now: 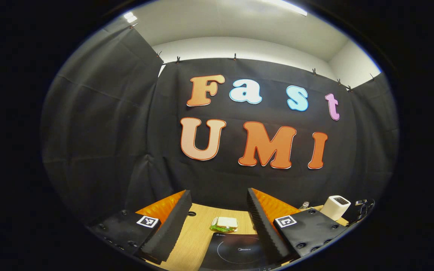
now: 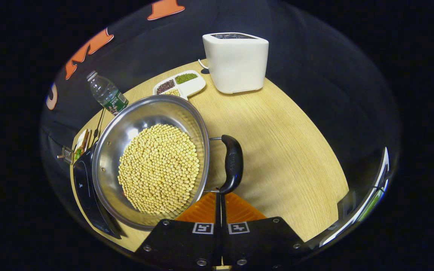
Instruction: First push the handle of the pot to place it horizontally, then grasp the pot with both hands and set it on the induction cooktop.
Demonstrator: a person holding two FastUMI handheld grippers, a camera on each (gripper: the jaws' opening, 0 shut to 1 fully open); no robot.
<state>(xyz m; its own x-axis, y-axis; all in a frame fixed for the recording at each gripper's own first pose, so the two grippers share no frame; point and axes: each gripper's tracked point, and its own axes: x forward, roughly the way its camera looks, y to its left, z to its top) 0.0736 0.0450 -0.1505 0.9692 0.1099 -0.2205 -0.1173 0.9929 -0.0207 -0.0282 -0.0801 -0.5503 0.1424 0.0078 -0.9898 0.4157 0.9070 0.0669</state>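
1. Risk, spill: the pot is loaded w/ a deep layer of soybeans. If the handle is shoved hard or off-axis, the pot could be rocked and beans thrown over the rim. Judged the main hazard.
2. Risk, slip: the handle is rounded and glossy. With the right gripper closed to a thin edge, contact could be lost and the fingers could skid onto the bench.
3. Risk, collision: the pot's rim at approx. 8 o'clock already overlaps the induction cooktop edge in the right gripper view. A push toward 9 o'clock could drive the pot onto or against it before the two-handed lift.
4. Risk, lift: a heavy load is expected; an uneven two-sided grip would tilt the pot.
5. Right fingers: closed together, no gap seen, nothing held between them. Tips lie at 6 o'clock of the handle, at or just beside its lower end; actual contact cannot be confirmed.
6. Pot position: on the bench, handle at its 3 o'clock side, running approx. 12-to-6 in the right gripper view.
7. Left gripper: fingers spread wide, empty, held above the bench. The cooktop lies between and below the fingers at 6 o'clock; a sandwich sits just beyond it.
8. Bystanders: toaster at 12 o'clock, water bottle and divided dish at 11 o'clock, all apart from the pot.
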